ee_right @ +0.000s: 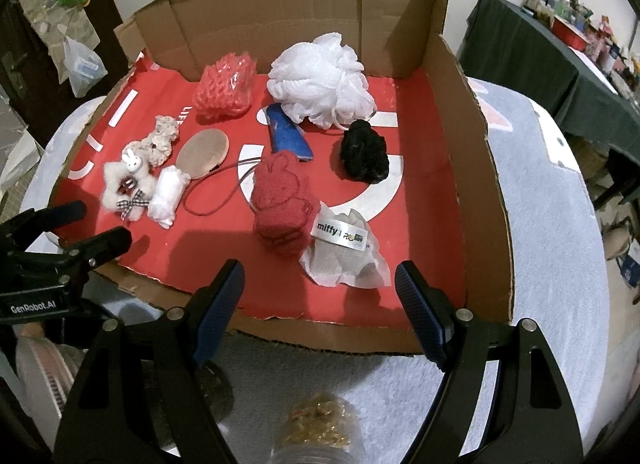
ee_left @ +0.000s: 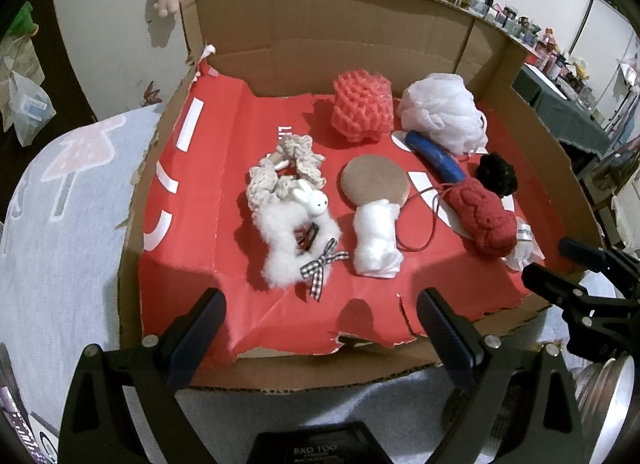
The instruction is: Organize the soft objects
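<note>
Soft objects lie on the red liner of an open cardboard box: a white bath pouf, a red foam net, a black fuzzy ball, a red knitted bunny, a white fluffy scrunchie with a rabbit, a cream crochet scrunchie, a tan round puff, a cotton wad. My left gripper is open and empty at the box's near edge. My right gripper is open and empty near a tagged white pouch.
A blue flat piece lies under the pouf. A red cord loops beside the knitted bunny. The box sits on a pale cloth-covered table. A cluttered green table stands at the far right.
</note>
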### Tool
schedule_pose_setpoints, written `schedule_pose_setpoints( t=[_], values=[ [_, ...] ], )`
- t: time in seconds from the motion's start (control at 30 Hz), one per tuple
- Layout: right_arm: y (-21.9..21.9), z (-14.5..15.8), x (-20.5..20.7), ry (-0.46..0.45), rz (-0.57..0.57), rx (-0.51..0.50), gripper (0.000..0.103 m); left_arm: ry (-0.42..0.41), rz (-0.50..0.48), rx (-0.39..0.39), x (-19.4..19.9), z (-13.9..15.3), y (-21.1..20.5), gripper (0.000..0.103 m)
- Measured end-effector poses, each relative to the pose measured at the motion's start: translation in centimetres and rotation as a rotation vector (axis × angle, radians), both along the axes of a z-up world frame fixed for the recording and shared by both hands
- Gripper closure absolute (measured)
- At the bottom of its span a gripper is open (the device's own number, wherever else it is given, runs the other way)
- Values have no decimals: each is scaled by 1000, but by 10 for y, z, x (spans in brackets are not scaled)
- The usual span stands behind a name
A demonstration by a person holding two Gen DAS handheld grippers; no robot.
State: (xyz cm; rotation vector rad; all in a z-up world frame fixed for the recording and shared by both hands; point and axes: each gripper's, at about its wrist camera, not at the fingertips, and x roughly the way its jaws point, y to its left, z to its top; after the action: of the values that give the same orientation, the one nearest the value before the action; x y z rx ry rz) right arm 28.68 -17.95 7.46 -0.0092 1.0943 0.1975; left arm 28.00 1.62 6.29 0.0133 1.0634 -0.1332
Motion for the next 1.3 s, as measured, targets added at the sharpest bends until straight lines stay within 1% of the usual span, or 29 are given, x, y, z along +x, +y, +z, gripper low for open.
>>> schedule_pose_setpoints(
  t=[0.1, 0.23, 0.33, 0.4, 0.5, 0.53, 0.63, 0.7, 0.83, 0.87, 1.0, 1.1, 1.23, 1.3],
  values=[
    [0, 6, -2, -17, -4, -13, 26, -19, 6, 16, -3, 6, 0, 5],
    [0, 21, -7, -62, -5, -25, 26, -45, 22, 0, -7, 21, 4, 5],
    [-3, 33, -13, -99, -16, -22, 26, -98, 39, 6, -17, 37, 6, 4],
    [-5, 42, -17, -116, -20, -13, 26, -127, 36, 10, -23, 47, 7, 1],
    [-9, 58, -28, -158, -32, -3, 26, -191, 45, 12, -38, 62, 7, 0],
    [-10, 65, -34, -181, -33, -4, 25, -216, 44, 12, -46, 69, 6, 0],
    [-12, 83, -54, -243, -30, 4, 19, -267, 32, -7, -69, 83, 5, 0],
    [-14, 93, -69, -286, -31, 10, 17, -299, 28, -20, -83, 90, 6, 0],
    [-15, 112, -112, -403, -26, -18, 11, -375, 26, -43, -119, 102, 6, 0],
    [-15, 115, -123, -430, -26, -22, 10, -396, 30, -50, -129, 104, 7, 0],
    [-16, 117, -160, -495, -28, -13, 10, -466, 49, -67, -162, 105, 9, 0],
    [-17, 110, -184, -533, -33, 10, 10, -521, 68, -53, -183, 99, 8, 0],
    [-12, 92, -211, -589, -30, -8, 10, -574, 75, -42, -206, 87, 5, 0],
    [-12, 80, -219, -598, -34, 6, 10, -583, 72, -52, -214, 79, 4, 0]
  ],
)
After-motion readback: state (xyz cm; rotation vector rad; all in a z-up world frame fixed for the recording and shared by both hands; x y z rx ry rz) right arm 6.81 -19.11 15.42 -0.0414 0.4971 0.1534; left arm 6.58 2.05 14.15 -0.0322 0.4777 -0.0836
